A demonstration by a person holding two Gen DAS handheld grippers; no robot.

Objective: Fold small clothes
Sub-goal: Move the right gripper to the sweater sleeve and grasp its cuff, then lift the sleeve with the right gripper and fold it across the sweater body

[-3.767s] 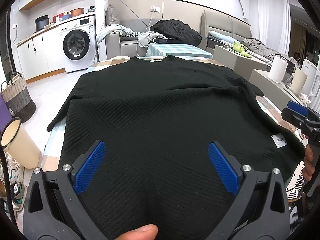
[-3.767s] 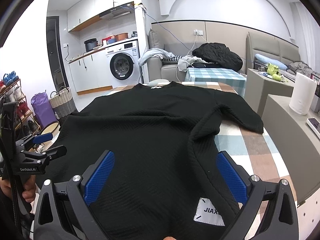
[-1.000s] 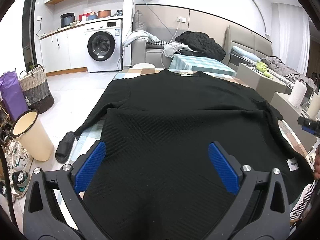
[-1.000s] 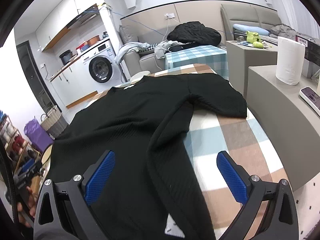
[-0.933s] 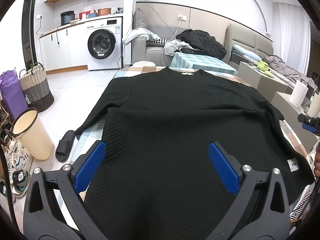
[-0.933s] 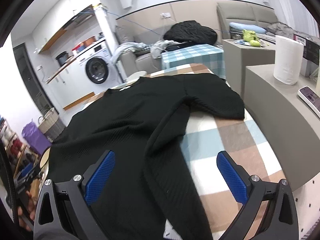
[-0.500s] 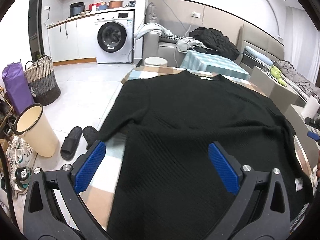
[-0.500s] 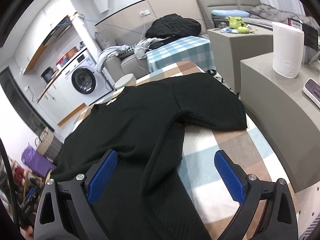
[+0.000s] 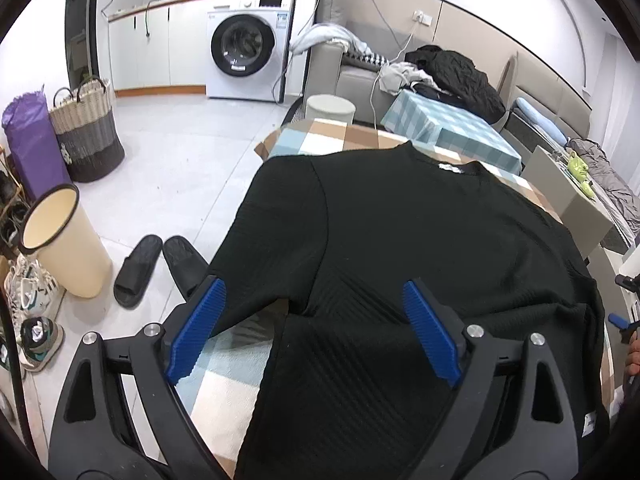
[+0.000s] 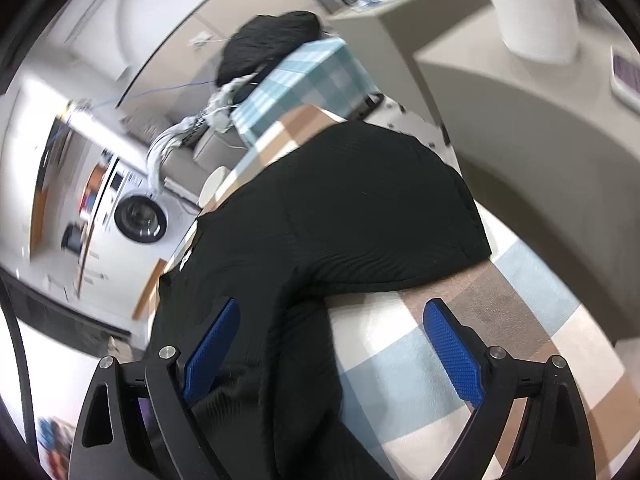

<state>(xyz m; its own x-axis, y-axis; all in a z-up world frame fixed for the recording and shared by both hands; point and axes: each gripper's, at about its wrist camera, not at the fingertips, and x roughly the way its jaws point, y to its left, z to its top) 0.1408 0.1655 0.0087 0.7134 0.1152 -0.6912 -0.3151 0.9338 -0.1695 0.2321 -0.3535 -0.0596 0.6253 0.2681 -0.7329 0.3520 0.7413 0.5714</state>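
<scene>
A black ribbed short-sleeved top lies flat on the checked tablecloth, collar at the far end. My left gripper is open and empty above its left sleeve and armpit. My right gripper is open and empty above the right side seam, just below the right sleeve. The right view is tilted and blurred. The right gripper also shows at the far right edge of the left wrist view.
On the floor at the left stand a cream bin, black slippers, sneakers and a woven basket. A grey counter with a paper roll borders the table's right side. A sofa with clothes stands behind.
Both grippers have moved outward and forward along the garment, the left toward the left sleeve, the right toward the right sleeve with a roll to the side. Both stay open.
</scene>
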